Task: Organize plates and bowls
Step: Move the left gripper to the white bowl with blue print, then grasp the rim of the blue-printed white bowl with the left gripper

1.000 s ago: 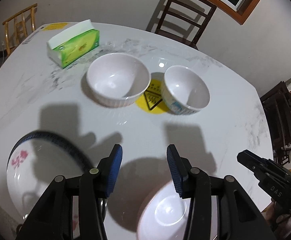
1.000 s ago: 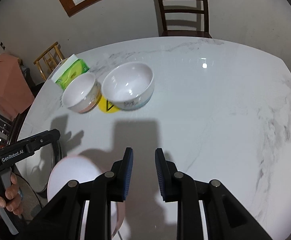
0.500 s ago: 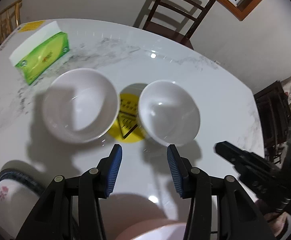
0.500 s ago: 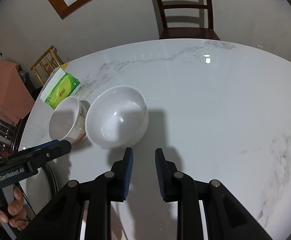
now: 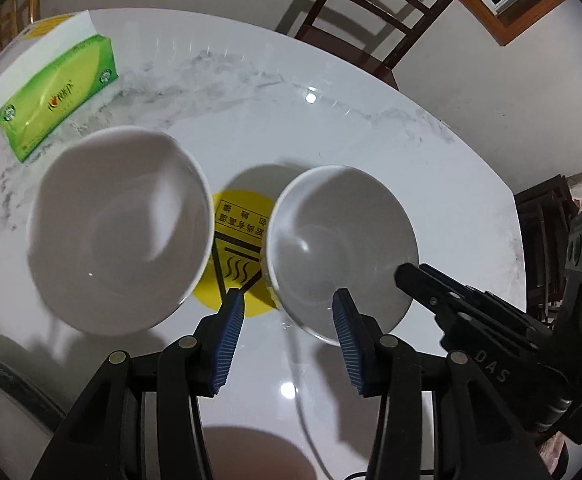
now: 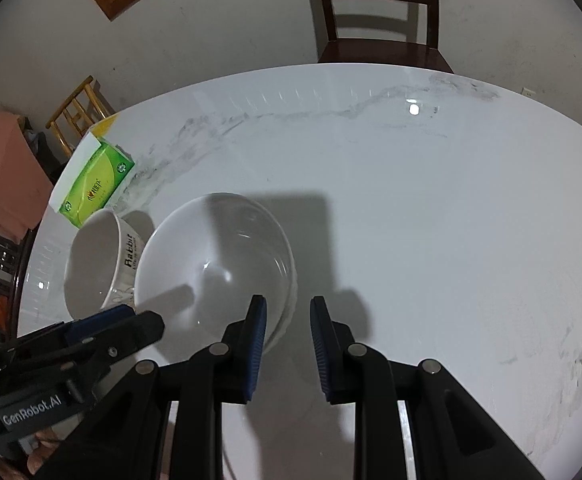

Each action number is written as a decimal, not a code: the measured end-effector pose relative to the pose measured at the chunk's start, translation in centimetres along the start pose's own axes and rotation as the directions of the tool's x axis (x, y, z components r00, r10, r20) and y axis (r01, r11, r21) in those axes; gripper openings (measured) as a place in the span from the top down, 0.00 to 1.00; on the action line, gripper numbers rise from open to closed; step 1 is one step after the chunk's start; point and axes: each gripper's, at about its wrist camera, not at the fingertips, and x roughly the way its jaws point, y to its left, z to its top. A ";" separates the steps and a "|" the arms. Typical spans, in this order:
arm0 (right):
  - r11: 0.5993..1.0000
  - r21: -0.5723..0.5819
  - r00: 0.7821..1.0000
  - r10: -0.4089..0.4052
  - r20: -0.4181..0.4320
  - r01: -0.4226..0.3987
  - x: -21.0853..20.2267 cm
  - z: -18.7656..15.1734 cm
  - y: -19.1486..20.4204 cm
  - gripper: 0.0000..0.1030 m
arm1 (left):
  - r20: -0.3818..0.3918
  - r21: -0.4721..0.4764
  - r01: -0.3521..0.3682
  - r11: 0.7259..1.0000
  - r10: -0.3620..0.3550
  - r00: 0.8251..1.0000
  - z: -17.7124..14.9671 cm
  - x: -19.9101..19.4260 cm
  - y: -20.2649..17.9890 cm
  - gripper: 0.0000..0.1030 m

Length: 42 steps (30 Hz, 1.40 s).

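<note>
Two white bowls stand side by side on the marble table. In the left wrist view the ribbed bowl (image 5: 119, 232) is on the left and the "Rabbit" bowl (image 5: 341, 248) on the right. My left gripper (image 5: 287, 338) is open, its right finger at the near rim of the "Rabbit" bowl. In the right wrist view the ribbed bowl (image 6: 215, 264) is central with the "Rabbit" bowl (image 6: 99, 256) to its left. My right gripper (image 6: 287, 344) is open, its left finger over the near right rim of the ribbed bowl. A flower-patterned plate (image 5: 3, 408) lies at the lower left.
A green tissue box (image 5: 51, 96) sits behind the bowls at the far left. A yellow hot-surface sticker (image 5: 239, 248) lies between the bowls. A pale plate edge (image 5: 251, 452) shows under my left gripper. Wooden chairs (image 6: 379, 12) stand beyond the table's far edge.
Both grippers have moved forward towards the bowls, which now fill more of each view. The plates have slid to the bottom edge. Both jaws have stayed open.
</note>
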 end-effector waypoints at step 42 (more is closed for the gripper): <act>0.996 -0.045 0.996 -0.081 0.022 0.082 -6.0 -6.2 1.2 0.82 | 0.063 0.121 -0.008 0.993 0.000 0.998 -3.9 -3.3 -3.1 0.88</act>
